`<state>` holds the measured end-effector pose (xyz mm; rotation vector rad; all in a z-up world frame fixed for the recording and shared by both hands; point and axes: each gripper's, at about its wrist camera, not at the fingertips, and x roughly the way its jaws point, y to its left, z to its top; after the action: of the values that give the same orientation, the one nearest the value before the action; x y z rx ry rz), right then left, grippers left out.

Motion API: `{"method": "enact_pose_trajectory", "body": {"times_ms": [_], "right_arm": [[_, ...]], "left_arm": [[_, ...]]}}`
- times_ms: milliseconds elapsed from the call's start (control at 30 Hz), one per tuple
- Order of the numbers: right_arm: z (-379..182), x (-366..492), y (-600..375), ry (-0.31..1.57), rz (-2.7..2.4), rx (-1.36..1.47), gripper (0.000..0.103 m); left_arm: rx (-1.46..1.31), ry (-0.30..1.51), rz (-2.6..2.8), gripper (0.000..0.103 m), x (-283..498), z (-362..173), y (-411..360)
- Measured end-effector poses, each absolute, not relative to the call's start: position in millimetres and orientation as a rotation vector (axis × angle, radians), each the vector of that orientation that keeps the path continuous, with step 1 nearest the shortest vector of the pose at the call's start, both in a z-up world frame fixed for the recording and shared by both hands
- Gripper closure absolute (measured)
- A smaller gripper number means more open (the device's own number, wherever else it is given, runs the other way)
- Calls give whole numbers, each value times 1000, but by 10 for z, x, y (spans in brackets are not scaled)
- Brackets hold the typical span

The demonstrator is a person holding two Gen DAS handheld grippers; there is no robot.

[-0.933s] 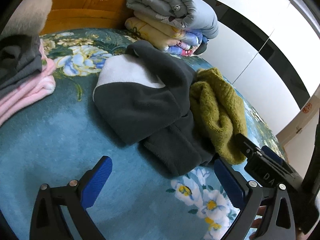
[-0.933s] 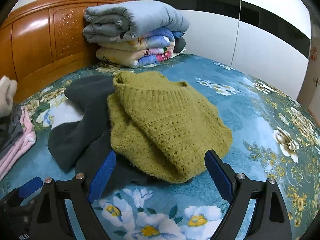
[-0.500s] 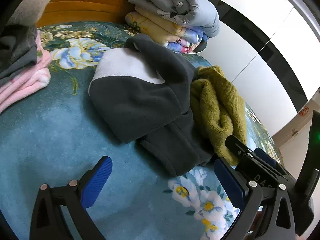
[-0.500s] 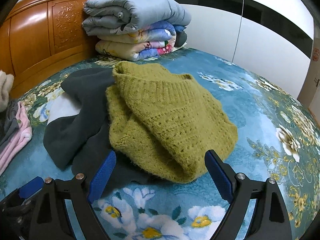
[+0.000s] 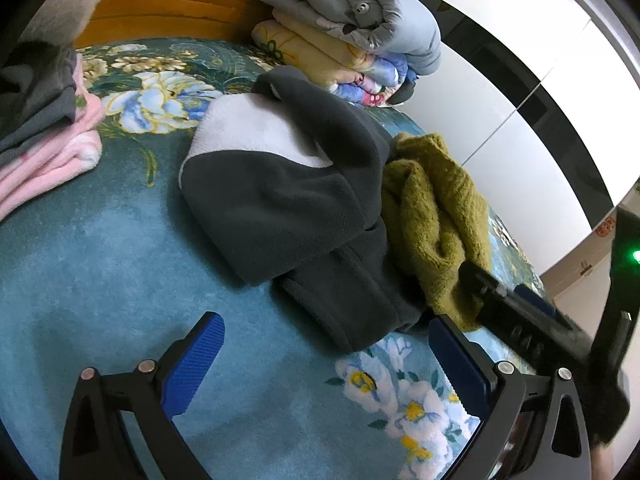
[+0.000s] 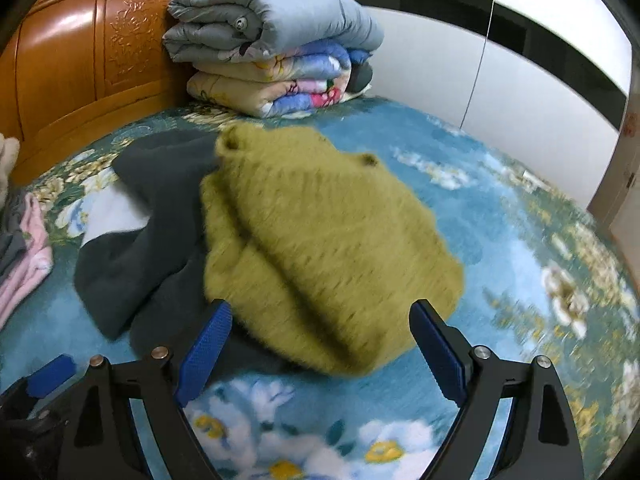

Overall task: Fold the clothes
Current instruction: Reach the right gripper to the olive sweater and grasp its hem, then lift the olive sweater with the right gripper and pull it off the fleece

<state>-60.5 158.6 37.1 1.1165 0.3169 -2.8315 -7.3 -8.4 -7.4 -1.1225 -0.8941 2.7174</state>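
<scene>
An olive-green knit sweater (image 6: 320, 248) lies crumpled on the bed, partly over a dark grey fleece garment with a white panel (image 6: 140, 248). Both also show in the left wrist view, the fleece (image 5: 280, 208) in the middle and the sweater (image 5: 436, 216) to its right. My right gripper (image 6: 320, 336) is open and empty, its jaws wide at the sweater's near edge. My left gripper (image 5: 328, 348) is open and empty, just short of the fleece's near hem. The right gripper's body (image 5: 520, 320) shows at the right of the left wrist view.
The bed has a teal floral cover (image 5: 100, 280). Folded quilts (image 6: 272, 48) are stacked against the wooden headboard (image 6: 80, 60). A pile of folded pink and grey clothes (image 5: 36, 132) sits at the left. White wardrobe doors (image 6: 520, 92) stand beyond the bed.
Both grippers have moved forward toward the clothes, which now look larger. The right wrist view is blurred by motion. Both stay open.
</scene>
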Motion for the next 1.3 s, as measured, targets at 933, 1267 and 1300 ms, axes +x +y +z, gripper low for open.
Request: {"method": "enact_pose_trajectory", "body": {"times_ms": [933, 1267, 1300], "right_arm": [[1883, -830, 2597, -590, -2588, 1179, 97], [2520, 438, 3846, -995, -2491, 961, 97], [2578, 610, 3990, -999, -2510, 953, 97]], "left_arm": [[-1029, -878, 2763, 0, 910, 461, -40], [-886, -1118, 2684, 0, 1530, 861, -60], [-889, -1080, 2679, 0, 1555, 940, 1]]}}
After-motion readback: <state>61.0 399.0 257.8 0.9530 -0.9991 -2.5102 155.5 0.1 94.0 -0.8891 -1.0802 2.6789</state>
